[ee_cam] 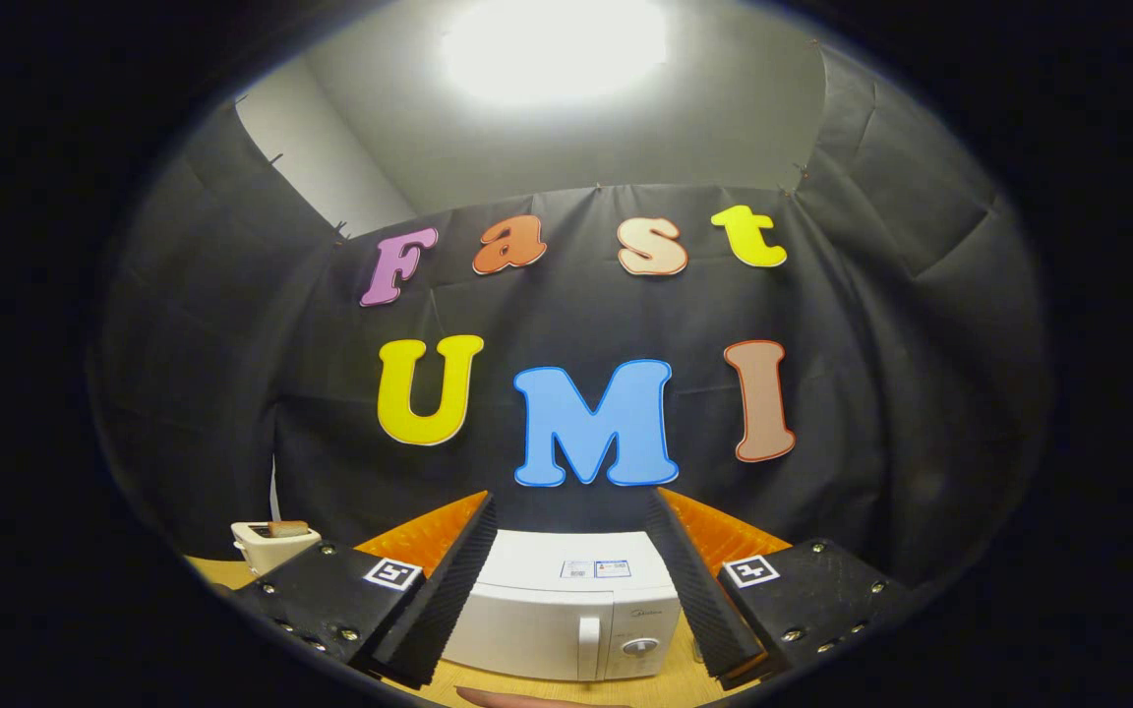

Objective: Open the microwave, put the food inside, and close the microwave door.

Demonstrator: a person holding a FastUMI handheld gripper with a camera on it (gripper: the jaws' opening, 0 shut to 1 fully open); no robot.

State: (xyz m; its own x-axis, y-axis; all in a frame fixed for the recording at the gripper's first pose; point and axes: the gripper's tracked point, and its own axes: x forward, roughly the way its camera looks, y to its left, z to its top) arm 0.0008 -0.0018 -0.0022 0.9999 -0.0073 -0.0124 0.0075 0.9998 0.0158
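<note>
A ceiling light (555, 44) overhead burns out to a white glare, washing the grey ceiling around it. Below, the booth is dimmer, yet the white microwave (566, 610) stays evenly lit and sharp. Fisheye distortion bows straight lines strongly outward, and brightness falls off towards the rim.

Microwave (566, 615) ahead between claw (566, 590) fingers — toaster (269, 543) left.

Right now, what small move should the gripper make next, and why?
Probably ease forward and down toward the handle. The microwave door looks shut, and the gripper is open, holding nothing, with the microwave seen between its fingers, not yet touched.
</note>
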